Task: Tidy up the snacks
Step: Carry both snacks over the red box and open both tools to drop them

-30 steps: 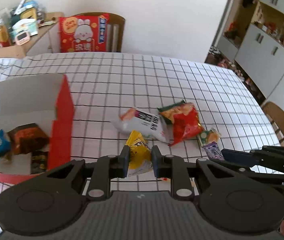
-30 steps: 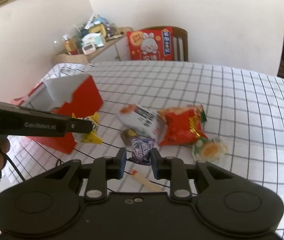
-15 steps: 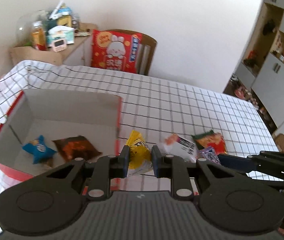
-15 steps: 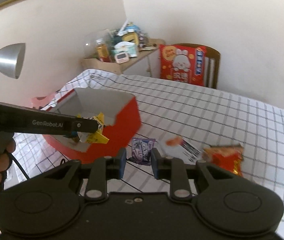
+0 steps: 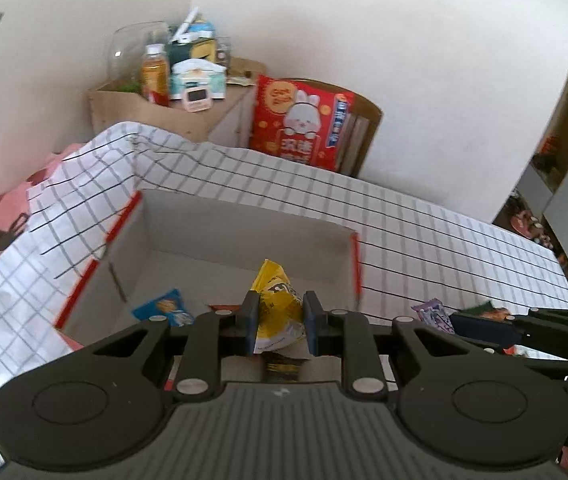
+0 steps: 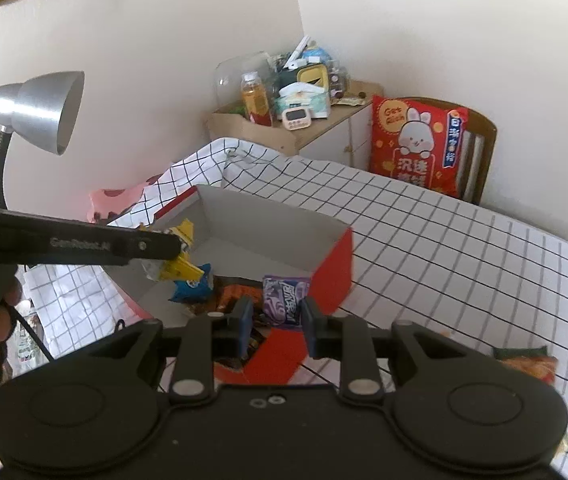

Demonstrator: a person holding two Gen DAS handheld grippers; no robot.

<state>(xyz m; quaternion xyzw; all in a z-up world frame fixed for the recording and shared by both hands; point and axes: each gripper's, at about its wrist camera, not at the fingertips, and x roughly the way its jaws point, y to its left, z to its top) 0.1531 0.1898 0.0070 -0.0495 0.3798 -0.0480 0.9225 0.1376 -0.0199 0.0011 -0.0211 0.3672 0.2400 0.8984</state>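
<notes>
Yellow snack packet [image 5: 275, 305] pinched in left gripper [image 5: 276, 322], long axis upright, tip toward 12 o'clock, crinkled foil with dark print, over open red box [image 6: 334, 264] with white inside. Purple snack packet [image 6: 284, 299] clamped in right gripper [image 6: 276, 326], upright too, white lettering, at box's 5 o'clock corner. Inside box: blue packet [image 6: 191, 285] at 9 o'clock of brown-orange packet [image 6: 232, 294]; red-orange bag [image 6: 528, 362] on checked tablecloth [image 6: 464, 248] at 3 o'clock.

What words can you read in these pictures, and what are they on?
"GenRobot.AI": side of the left gripper, a bit blurred.
"Get Rich": red rabbit bag on the chair.
Chinese characters on that bag: too blurred for me.
Purple snack packet and yellow snack packet: print unreadable.
</notes>
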